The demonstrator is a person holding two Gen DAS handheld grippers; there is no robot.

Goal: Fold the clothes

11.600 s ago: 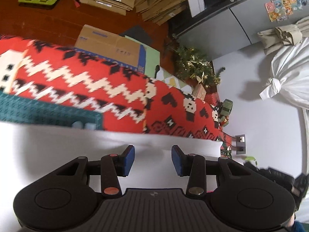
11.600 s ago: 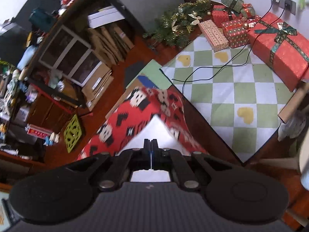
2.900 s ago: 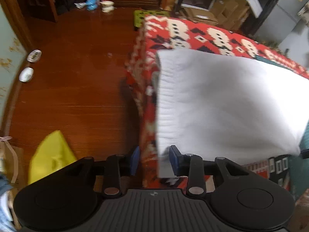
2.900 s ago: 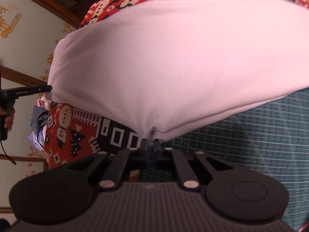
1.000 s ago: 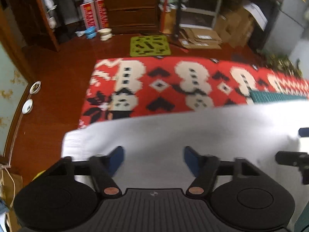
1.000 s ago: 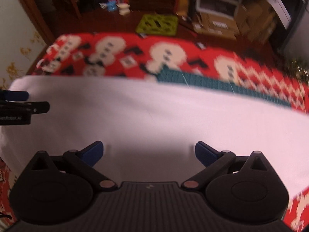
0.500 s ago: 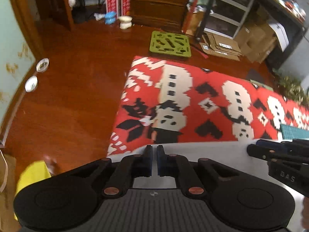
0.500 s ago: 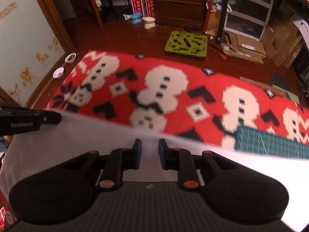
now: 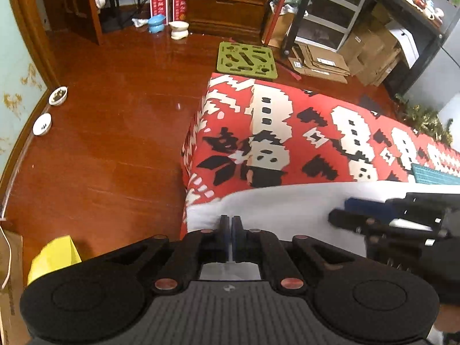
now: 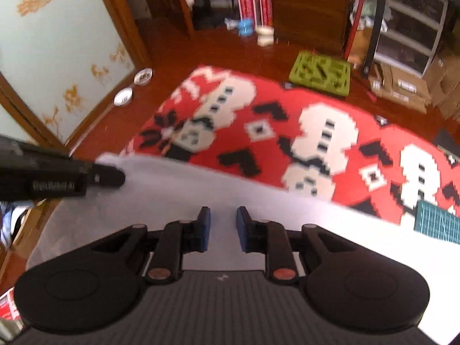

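Observation:
A white garment [image 9: 287, 204] lies over the near part of a table covered with a red snowman-pattern cloth [image 9: 287, 132]. My left gripper [image 9: 231, 224] is shut at the garment's left near corner, with white fabric showing between its blue pads. My right gripper [image 10: 223, 224] is open a little above the white garment [image 10: 172, 189], nothing between its pads. The right gripper also shows at the right of the left wrist view [image 9: 388, 215]. The left gripper shows at the left edge of the right wrist view [image 10: 72, 178].
A teal cutting mat [image 9: 434, 174] lies on the cloth to the right [image 10: 437, 224]. The wooden floor [image 9: 115, 115] drops off left of the table. A green mat [image 9: 247, 60], cardboard boxes [image 9: 330, 60], two pet bowls [image 9: 43, 123] and a yellow bag [image 9: 54, 256] sit on the floor.
Both grippers had opened and let the garment go a second ago. The left gripper has since closed on the garment's corner. The right gripper has opened slightly wider and the garment edge has shifted.

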